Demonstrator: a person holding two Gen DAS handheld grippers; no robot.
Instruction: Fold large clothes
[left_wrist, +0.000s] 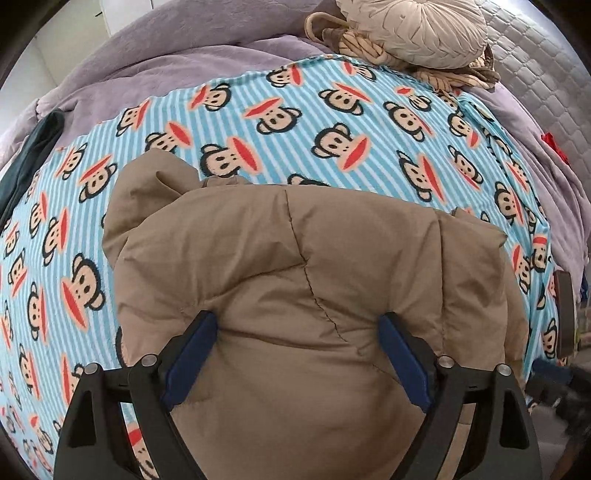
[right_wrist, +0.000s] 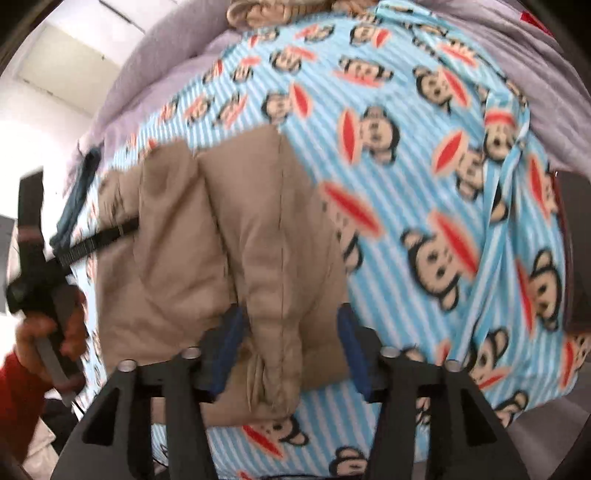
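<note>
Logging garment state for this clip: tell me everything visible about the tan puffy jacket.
The tan puffy jacket is a padded, quilted coat of smooth matte fabric with stitched seams. It lies bunched and partly folded on the blue striped monkey-print blanket. The left hand-held gripper and the right hand-held gripper each straddle a bulge of it with fingers apart. A black strap emerges at its side.

Monkey-print striped blanket (left_wrist: 332, 122), lilac bedspread (left_wrist: 177, 48), round pleated cushion (left_wrist: 417, 29), perhaps a dark garment (left_wrist: 33, 155)
</note>
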